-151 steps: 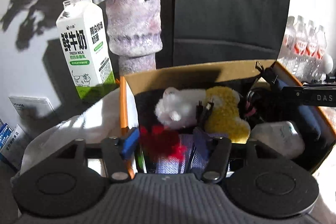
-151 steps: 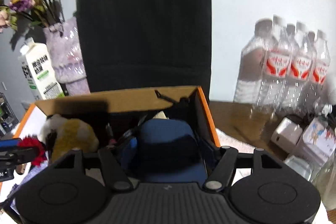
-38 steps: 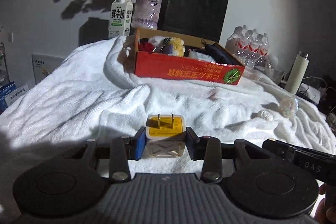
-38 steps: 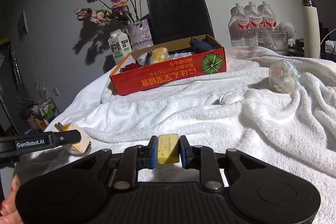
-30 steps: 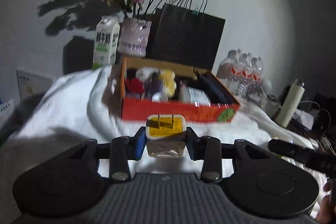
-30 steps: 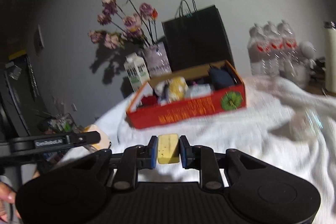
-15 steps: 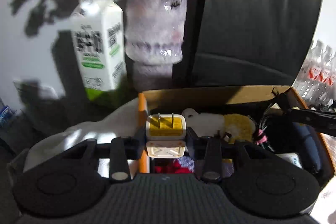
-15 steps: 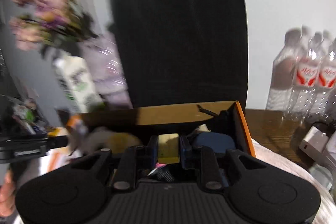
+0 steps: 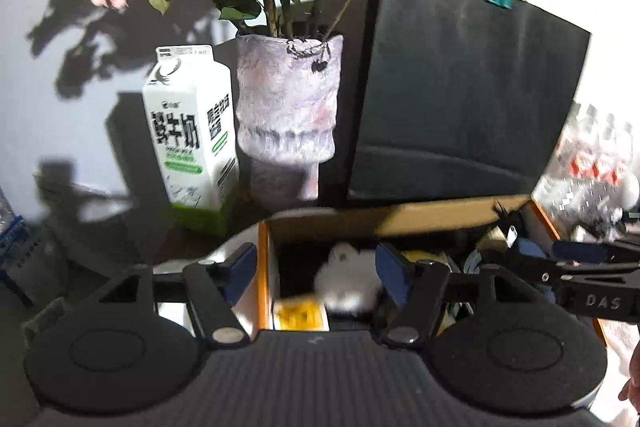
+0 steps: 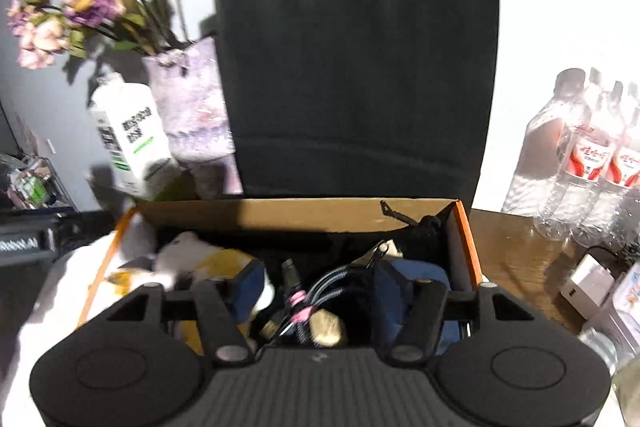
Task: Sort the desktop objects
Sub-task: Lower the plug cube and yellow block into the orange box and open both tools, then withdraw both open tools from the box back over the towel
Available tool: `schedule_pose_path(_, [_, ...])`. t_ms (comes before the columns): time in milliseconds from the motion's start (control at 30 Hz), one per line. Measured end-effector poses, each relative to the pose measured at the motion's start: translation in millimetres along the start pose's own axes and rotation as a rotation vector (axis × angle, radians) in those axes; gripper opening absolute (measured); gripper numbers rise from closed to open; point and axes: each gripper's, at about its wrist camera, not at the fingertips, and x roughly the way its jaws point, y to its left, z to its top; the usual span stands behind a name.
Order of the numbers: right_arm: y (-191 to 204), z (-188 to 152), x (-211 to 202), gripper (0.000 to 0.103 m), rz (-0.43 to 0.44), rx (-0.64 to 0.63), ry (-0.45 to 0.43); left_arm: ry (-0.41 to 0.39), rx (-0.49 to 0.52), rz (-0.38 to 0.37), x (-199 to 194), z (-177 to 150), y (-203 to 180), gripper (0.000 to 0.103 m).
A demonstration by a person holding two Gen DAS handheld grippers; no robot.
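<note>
My left gripper (image 9: 316,267) hangs over the left end of the orange cardboard box (image 9: 400,219). Its jaws are opening, and the yellow-faced white charger (image 9: 300,315) lies loose below them inside the box, blurred, beside a white plush (image 9: 348,279). My right gripper (image 10: 320,287) is over the box's right half (image 10: 280,215), jaws also opening. The small yellow block (image 10: 328,327) rests free under them among cables with a pink tie (image 10: 304,307), next to a blue pouch (image 10: 420,279). Neither pad touches anything.
Behind the box stand a milk carton (image 9: 192,143), a lilac vase of flowers (image 9: 288,123) and a black paper bag (image 9: 460,99). Water bottles (image 10: 580,155) and a white adapter (image 10: 584,283) sit on the wooden tabletop at the right. White towel lies at the left.
Both grippers travelled from the towel to above the box, then opened. The charger dropped out of the left jaws and the yellow block out of the right jaws, both into the box.
</note>
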Motion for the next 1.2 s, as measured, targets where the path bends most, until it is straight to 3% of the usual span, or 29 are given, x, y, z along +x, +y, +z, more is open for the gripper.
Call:
schedule_pose_path(67, [2,-8,-18,0.075,0.003,0.007,-0.01,0.001,0.016,0.007,-19,-9,-7,0.068])
schedule_pose_path(233, [13,-50,-74,0.079,-0.001,-0.033,-0.053,-0.05,0.048,-0.041,-75,-55,-22,0.068])
schedule_pose_path(433, [18,-135,-150,0.087,0.054,-0.035,-0.124,-0.04,0.064,-0.142,-139,-143,-30,0.071])
schedule_pose_path(567, [18,-201,-193,0.088,0.085,0.026,-0.148,-0.085,0.018,-0.232,-193,-207,-28,0.073])
schedule_pose_path(667, [20,-250,-218,0.089,0.083,0.055,-0.149,-0.126,0.01,-0.201,-222,-253,-32,0.077])
schedule_pose_path(767, [26,-295,-235,0.089,0.028,0.036,-0.141,-0.09,0.001,-0.16,-229,-292,-39,0.078])
schedule_pose_path(933, [32,-353,-250,0.089,-0.014,0.032,-0.11,-0.082,0.099,-0.069,-229,-343,-57,0.078])
schedule_pose_path(1033, [39,-369,-252,0.089,-0.07,-0.014,-0.107,-0.019,0.06,-0.08,-219,-355,-55,0.077])
schedule_pose_path(1200, [41,-374,-248,0.089,-0.082,-0.008,-0.094,-0.003,0.069,-0.07,-214,-366,-55,0.078])
